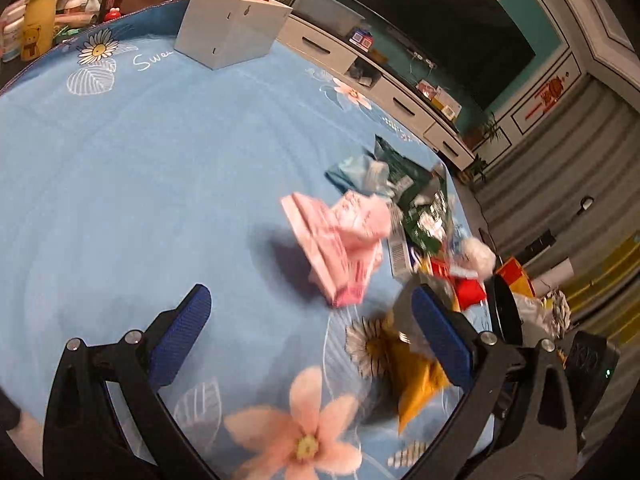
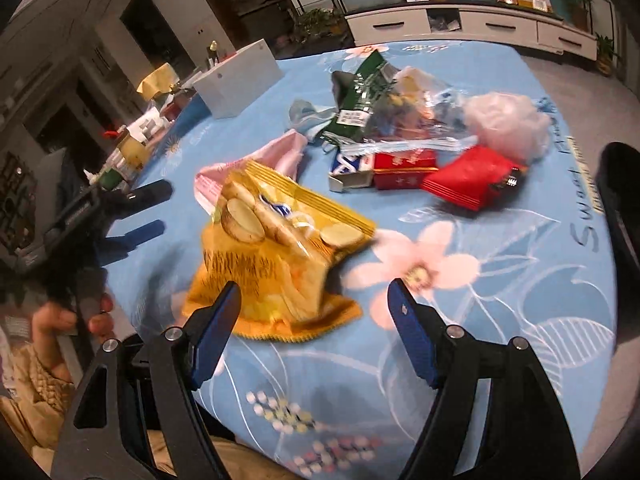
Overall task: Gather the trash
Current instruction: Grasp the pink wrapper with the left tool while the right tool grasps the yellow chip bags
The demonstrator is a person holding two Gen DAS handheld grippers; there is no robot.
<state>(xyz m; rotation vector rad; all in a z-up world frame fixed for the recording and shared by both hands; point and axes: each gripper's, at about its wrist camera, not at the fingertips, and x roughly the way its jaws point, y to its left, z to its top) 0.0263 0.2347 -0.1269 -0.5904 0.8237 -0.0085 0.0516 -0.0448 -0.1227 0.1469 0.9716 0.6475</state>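
Trash lies heaped on the blue flowered tablecloth (image 2: 520, 300): a yellow chip bag (image 2: 280, 260), a pink packet (image 2: 280, 152), a green bag (image 2: 360, 92), a red box (image 2: 404, 168), a red packet (image 2: 468, 180) and a white plastic wad (image 2: 508, 124). My right gripper (image 2: 314, 290) is open, and the chip bag's near end lies between its blue fingers without being pressed. My left gripper (image 1: 311, 292) is open and empty, just short of the pink packet (image 1: 340, 240), with the chip bag (image 1: 416, 376) under its right finger. The right wrist view shows the left gripper (image 2: 156, 212) at the table's left edge.
A white box (image 1: 232, 28) stands at the table's far side, with bottles and clutter (image 1: 40, 24) behind it. A black curved object (image 1: 506, 312) sits at the table's right edge. A white TV cabinet (image 2: 480, 24) runs along the wall. A hand (image 2: 60, 320) holds the left gripper.
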